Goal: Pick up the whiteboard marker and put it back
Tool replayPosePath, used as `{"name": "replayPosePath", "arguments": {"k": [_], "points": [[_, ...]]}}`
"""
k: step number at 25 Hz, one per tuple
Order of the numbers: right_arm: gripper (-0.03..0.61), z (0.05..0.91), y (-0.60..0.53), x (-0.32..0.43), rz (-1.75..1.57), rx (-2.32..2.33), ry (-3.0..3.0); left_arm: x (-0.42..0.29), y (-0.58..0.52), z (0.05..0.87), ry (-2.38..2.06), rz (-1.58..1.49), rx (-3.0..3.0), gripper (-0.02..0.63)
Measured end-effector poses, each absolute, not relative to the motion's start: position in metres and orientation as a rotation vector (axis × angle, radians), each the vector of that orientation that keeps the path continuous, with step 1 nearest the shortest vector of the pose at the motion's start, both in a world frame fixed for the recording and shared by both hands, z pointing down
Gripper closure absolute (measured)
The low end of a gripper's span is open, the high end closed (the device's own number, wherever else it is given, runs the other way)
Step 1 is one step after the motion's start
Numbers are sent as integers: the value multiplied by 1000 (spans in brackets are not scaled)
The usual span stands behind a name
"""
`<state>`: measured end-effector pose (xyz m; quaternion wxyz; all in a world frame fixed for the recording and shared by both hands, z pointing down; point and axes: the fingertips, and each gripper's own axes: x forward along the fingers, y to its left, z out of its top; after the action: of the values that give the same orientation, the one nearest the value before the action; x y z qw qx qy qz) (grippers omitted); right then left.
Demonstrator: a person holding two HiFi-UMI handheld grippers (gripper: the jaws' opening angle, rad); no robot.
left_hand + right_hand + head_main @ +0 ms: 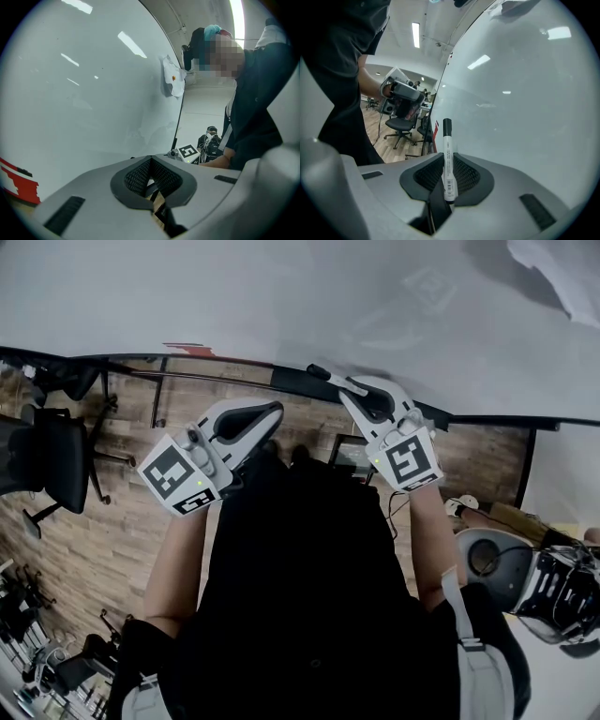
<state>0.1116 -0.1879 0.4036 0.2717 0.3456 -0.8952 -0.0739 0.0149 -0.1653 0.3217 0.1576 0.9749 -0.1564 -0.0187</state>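
Marker (446,140): white labelled barrel with a black cap. It stands upright between the jaws of the right gripper (448,163), cap end pointing out along the whiteboard (520,93).
Right gripper: jaws closed on the marker, the ribbed pads pressing the lower part of the barrel. The tail end sits just behind the pads.
Left gripper (151,164): jaws drawn together with nothing between them, held up near the board beside the other gripper.
Where: the marker is in the air, close to the board. No view shows whether it touches.
Weight: probably very light, so one gripper is plenty.
Stiffness: a hard plastic tube that will not bend or crush under a moderate squeeze.
Surface: smooth and round, so it may roll or pivot in the pads.
Best hold: across the mid-barrel. The present grip sits low, so the long cap end could swing.
Fragility: low, though the cap might pop off if knocked.
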Motion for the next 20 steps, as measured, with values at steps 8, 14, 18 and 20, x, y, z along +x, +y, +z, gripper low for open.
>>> {"name": "replayPosePath", "arguments": {"k": [8, 14, 18, 20], "points": [[505, 451, -185, 120, -167, 907, -2321, 14, -159, 323, -450, -40, 2782, 603], [505, 490, -185, 117, -168, 854, -2245, 10, -156, 327, -449, -29, 2778, 603], [505, 509, -191, 119, -126, 842, -2233, 12, -156, 330, -451, -21, 2772, 603], [505, 516, -190, 120, -122, 830, -2218, 11, -153, 329, -454, -19, 2772, 603]]}}
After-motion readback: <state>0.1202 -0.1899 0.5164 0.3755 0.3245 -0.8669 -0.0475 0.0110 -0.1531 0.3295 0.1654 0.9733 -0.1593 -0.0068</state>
